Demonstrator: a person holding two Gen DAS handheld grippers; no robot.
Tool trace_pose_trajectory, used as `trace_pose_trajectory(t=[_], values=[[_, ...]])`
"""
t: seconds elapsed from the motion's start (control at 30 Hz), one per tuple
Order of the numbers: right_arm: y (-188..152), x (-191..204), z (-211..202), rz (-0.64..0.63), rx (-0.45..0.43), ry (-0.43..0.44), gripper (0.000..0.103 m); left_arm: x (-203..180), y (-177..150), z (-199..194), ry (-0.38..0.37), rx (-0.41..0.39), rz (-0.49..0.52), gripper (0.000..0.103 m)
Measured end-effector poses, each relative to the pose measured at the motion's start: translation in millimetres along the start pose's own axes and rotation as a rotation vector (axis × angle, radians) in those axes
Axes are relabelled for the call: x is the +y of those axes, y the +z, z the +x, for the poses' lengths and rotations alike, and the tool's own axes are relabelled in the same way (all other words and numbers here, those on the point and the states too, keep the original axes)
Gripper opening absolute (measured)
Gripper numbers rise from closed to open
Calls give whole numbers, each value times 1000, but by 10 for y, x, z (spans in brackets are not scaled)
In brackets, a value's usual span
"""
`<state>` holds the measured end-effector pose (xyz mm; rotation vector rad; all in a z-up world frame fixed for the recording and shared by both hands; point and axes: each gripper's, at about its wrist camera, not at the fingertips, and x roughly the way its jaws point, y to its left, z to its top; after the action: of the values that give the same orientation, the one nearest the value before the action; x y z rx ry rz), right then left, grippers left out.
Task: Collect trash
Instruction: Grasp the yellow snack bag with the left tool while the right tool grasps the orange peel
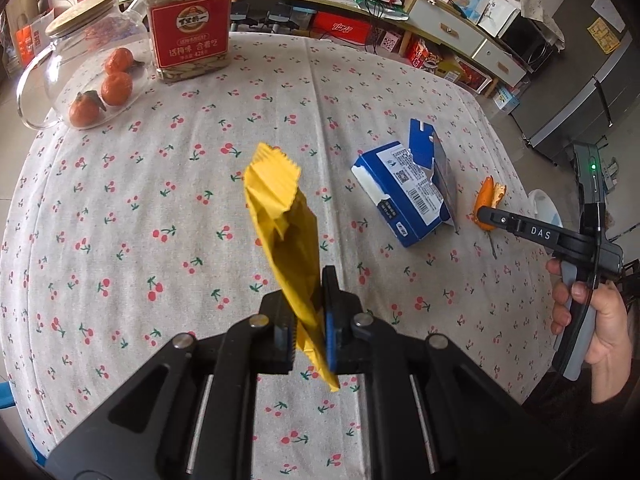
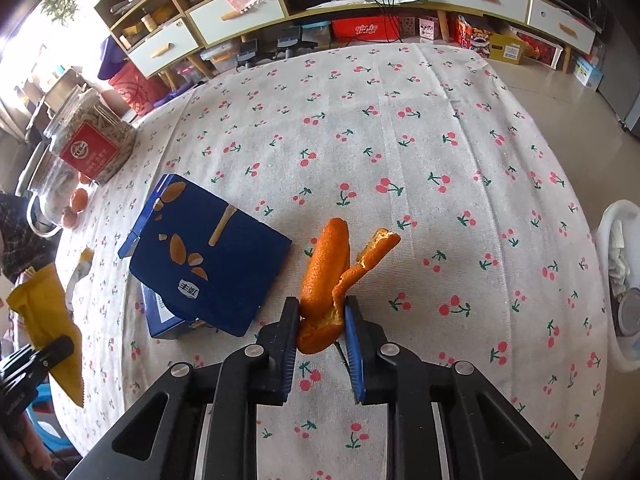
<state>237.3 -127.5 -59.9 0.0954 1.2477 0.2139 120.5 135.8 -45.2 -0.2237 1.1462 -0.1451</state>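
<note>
My left gripper (image 1: 310, 312) is shut on a yellow wrapper (image 1: 280, 216) and holds it above the cherry-print tablecloth (image 1: 160, 200). The wrapper also shows at the left edge of the right wrist view (image 2: 44, 320). My right gripper (image 2: 322, 320) is shut on an orange peel (image 2: 326, 264), which sticks up between the blue pads just above the cloth. From the left wrist view the right gripper (image 1: 486, 214) sits at the peel (image 1: 490, 196) on the right. An opened blue carton (image 2: 208, 256) lies on the table between the two grippers; it also shows in the left wrist view (image 1: 404, 192).
A jar of seeds with a red label (image 1: 188, 20) and a glass jug holding tangerines (image 1: 92, 76) stand at the table's far left. A white bin (image 2: 620, 288) with some rubbish in it stands beside the table's right edge. Shelves and boxes line the far wall.
</note>
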Motion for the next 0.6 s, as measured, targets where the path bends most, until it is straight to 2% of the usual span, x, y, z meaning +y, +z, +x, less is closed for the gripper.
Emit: trace_pose_trajectory(t=[0.6], values=[[-148,-398,-556,20,-68,45,22,-463,64,-30,-61,-42,44,12]])
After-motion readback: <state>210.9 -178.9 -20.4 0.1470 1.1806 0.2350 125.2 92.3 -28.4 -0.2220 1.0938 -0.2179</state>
